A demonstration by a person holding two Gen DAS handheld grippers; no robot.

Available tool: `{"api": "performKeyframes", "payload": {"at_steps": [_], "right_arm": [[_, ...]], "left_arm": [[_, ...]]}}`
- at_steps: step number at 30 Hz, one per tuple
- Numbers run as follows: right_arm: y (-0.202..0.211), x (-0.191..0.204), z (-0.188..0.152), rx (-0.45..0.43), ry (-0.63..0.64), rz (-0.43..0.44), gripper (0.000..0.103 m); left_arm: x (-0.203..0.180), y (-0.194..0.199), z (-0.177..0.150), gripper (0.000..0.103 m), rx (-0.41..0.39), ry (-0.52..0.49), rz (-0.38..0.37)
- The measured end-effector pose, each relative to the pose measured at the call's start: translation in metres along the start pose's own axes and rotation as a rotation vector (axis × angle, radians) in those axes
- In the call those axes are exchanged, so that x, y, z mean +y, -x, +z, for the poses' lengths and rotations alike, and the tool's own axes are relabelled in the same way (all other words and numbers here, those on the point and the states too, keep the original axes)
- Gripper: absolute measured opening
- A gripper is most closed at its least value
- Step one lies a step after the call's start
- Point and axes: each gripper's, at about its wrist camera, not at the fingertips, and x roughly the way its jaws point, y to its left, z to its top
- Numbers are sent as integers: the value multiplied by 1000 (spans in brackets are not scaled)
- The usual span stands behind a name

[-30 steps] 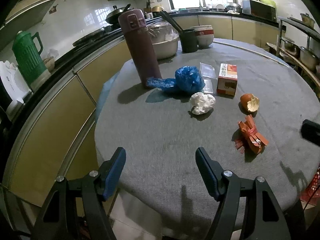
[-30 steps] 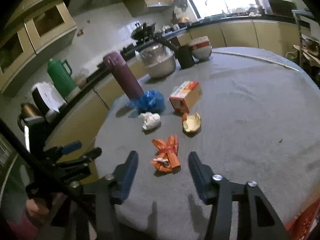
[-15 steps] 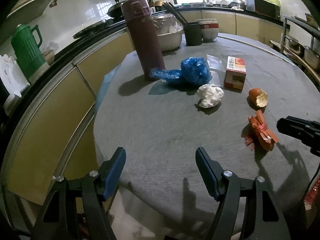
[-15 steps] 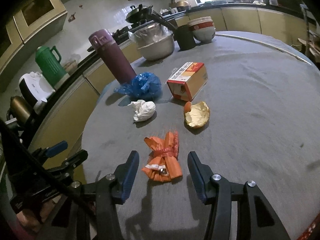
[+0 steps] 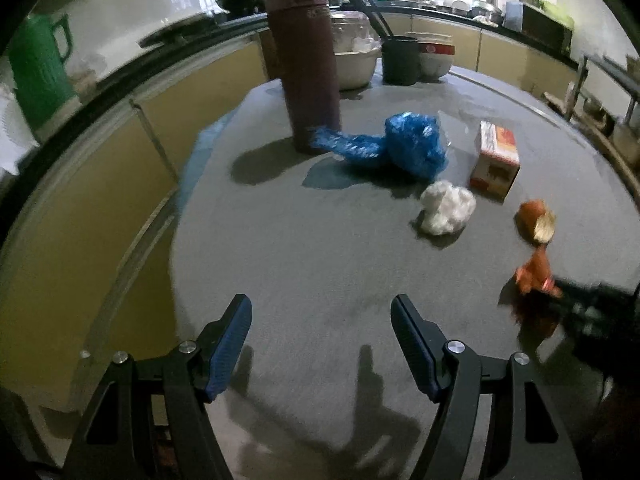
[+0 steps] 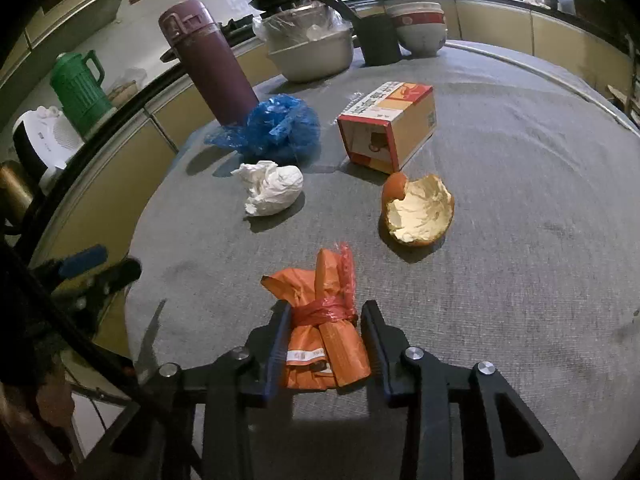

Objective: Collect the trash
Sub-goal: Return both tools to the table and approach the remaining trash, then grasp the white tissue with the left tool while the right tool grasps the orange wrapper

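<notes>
Trash lies on a round grey table. An orange plastic bundle tied with red film sits between the fingers of my right gripper, which press on both its sides. Beyond it lie an orange peel, a crumpled white tissue, a blue plastic bag and a small carton. My left gripper is open and empty over the table's near edge; the tissue, blue bag and carton lie ahead of it.
A maroon thermos stands at the table's back left, with a metal pot, a dark cup and stacked bowls behind. Kitchen counters curve around the table; a green jug stands on the left counter.
My right gripper moved forward over the orange bundle and narrowed around it. My left gripper moved forward over the table and stayed open.
</notes>
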Motion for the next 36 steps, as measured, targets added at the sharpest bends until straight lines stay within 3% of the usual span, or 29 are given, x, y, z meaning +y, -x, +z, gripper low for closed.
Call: {"api": "performKeyframes", "payload": {"at_steps": [4, 12, 18, 22, 23, 24, 26, 31, 36], "right_arm": [[7, -11, -6, -16, -26, 11, 37], [35, -45, -14, -41, -108, 23, 37], [53, -66, -21, -69, -173, 47, 37], [58, -72, -23, -81, -189, 55, 37], [59, -72, -24, -86, -190, 57, 37], [62, -73, -24, -93, -191, 59, 37], [67, -73, -26, -104, -194, 65, 37], [79, -72, -28, -143, -186, 65, 37], [98, -78, -37, -186, -188, 47, 37]], "left_arm": [[-14, -19, 24, 73, 28, -1, -109], [-66, -58, 62, 73, 81, -49, -249], [-87, -83, 72, 73, 112, -69, -271], [-85, -95, 69, 72, 111, -32, -293], [-83, -93, 68, 67, 97, -24, -299], [-80, -92, 66, 50, 96, -19, -310], [-79, -90, 65, 45, 98, -16, -317], [-78, -73, 58, 41, 66, -9, -309], [-90, -30, 45, 41, 5, -44, -289]]}}
